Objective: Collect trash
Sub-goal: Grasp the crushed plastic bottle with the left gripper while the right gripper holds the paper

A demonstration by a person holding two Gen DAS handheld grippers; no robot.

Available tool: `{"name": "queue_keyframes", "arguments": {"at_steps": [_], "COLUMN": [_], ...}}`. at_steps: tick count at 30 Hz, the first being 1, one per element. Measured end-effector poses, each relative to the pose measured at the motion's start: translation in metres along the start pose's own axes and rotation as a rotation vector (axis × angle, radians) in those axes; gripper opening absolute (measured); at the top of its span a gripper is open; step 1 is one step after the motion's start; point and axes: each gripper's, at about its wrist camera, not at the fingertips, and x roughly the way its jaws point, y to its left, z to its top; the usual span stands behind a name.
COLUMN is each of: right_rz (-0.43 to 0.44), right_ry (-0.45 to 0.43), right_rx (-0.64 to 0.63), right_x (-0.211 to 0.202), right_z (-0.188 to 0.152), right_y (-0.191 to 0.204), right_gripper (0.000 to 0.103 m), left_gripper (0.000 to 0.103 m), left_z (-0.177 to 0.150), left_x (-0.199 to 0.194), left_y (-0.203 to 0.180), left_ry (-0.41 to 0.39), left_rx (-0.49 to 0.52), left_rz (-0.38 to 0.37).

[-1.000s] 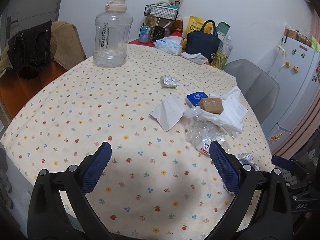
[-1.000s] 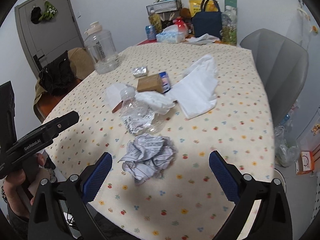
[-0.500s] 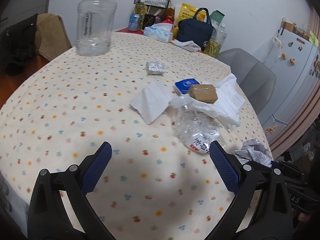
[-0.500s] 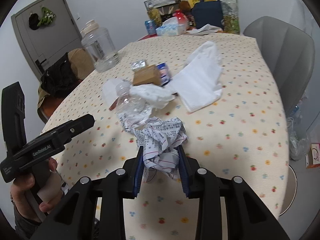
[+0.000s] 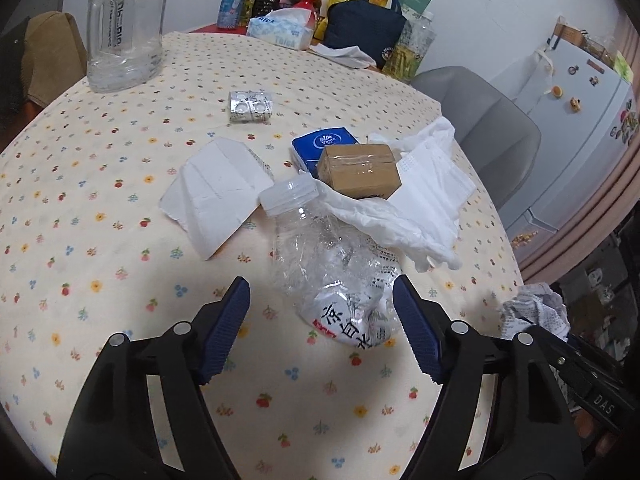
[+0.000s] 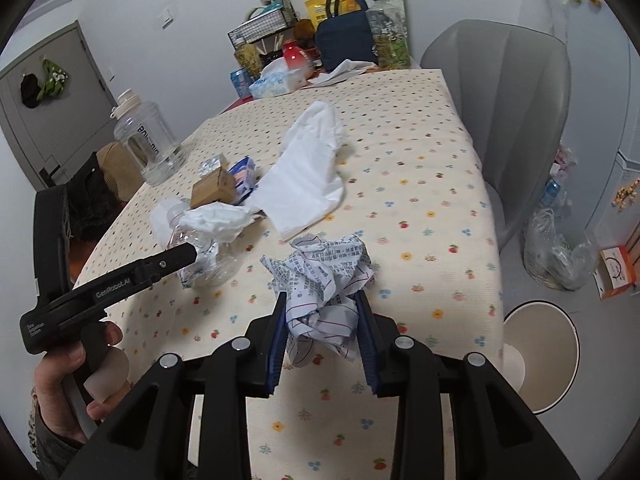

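Observation:
My right gripper (image 6: 322, 304) is shut on a crumpled ball of printed paper (image 6: 324, 276) and holds it above the table's near edge; the ball also shows in the left wrist view (image 5: 534, 310). My left gripper (image 5: 322, 308) is open, its fingers either side of the base of a crushed clear plastic bottle (image 5: 336, 268) lying on the flowered tablecloth (image 5: 100, 240). Behind the bottle lie white tissues (image 5: 400, 216), a folded napkin (image 5: 216, 196), a brown taped box (image 5: 360, 170), a blue pack (image 5: 322, 144) and a foil blister pack (image 5: 250, 106).
A white bin (image 6: 540, 354) stands on the floor right of the table, beside a clear plastic bag (image 6: 560, 252). A big water jug (image 5: 124, 28), tissue box (image 5: 280, 32), dark bag (image 5: 364, 28) and bottles stand at the back. A grey chair (image 6: 508, 92) is at the right.
My right gripper has lifted the paper ball and drawn it back toward the table edge. My left gripper has moved forward and its fingers now flank the crushed bottle.

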Motion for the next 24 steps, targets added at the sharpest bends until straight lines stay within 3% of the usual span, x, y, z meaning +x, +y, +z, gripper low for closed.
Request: {"name": "queue_keyframes", "arguments": {"at_steps": [9, 11, 12, 24], "right_rz": [-0.017, -0.016, -0.016, -0.004], "right_ry": [-0.022, -0.026, -0.03, -0.066], "right_rx": [0.042, 0.049, 0.05, 0.058], "right_x": [-0.01, -0.013, -0.015, -0.03], "right_z": [0.0, 0.001, 0.001, 0.0], "right_y": [-0.018, -0.021, -0.022, -0.026], "right_gripper": [0.033, 0.033, 0.033, 0.033], "left_gripper": [0.074, 0.061, 0.061, 0.06], "left_z": [0.018, 0.018, 0.018, 0.012], "left_x": [0.023, 0.022, 0.021, -0.04], "left_y": [-0.007, -0.007, -0.007, 0.002], "left_ry": [0.021, 0.026, 0.03, -0.071], "left_rx": [-0.007, -0.007, -0.014, -0.035], "left_rz": [0.051, 0.04, 0.028, 0.044]}}
